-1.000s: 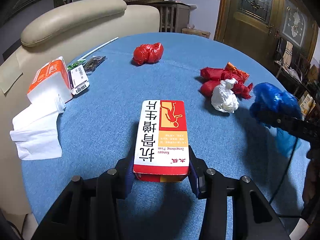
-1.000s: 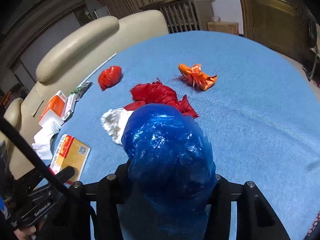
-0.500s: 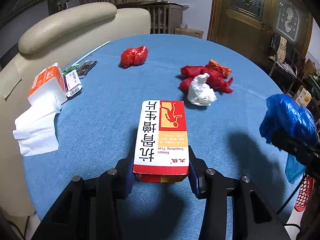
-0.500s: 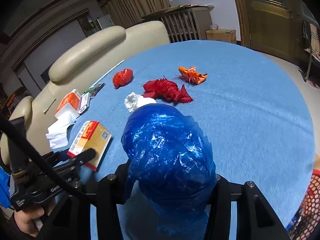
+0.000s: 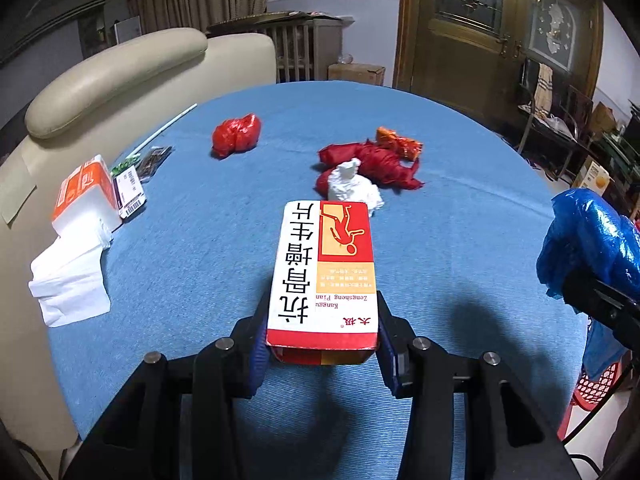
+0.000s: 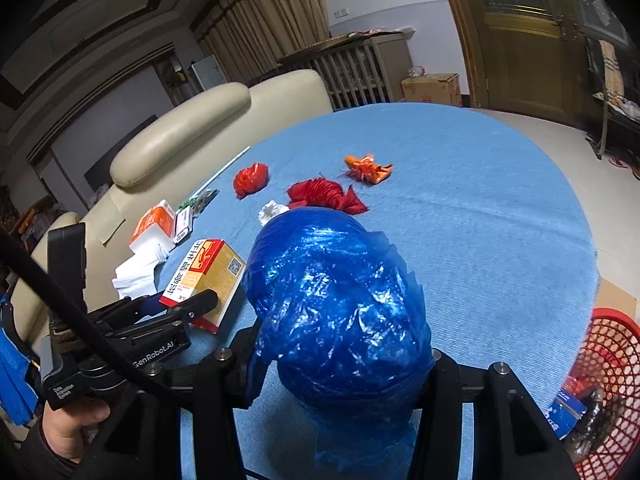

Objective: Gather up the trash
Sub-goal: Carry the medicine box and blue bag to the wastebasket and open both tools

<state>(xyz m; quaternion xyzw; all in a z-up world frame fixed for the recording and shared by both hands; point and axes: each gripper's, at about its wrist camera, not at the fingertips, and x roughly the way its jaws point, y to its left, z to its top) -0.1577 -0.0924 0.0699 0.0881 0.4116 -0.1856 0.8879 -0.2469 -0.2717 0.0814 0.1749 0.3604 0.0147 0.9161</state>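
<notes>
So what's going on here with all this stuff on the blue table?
A person is clearing trash with a pair of tongs in each hand. The left tongs grip a red and white medicine box, and the right tongs hold a crumpled blue plastic bag. A red mesh basket sits off the table's edge on the right. Red bags, a white paper wad and tissues lie on the blue table.

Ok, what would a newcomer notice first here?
Probably the crumpled blue plastic bag filling the right gripper, and the red-and-white box clamped in the left gripper. Then the red bags and white wad mid-table, with a red basket at the right edge.
</notes>
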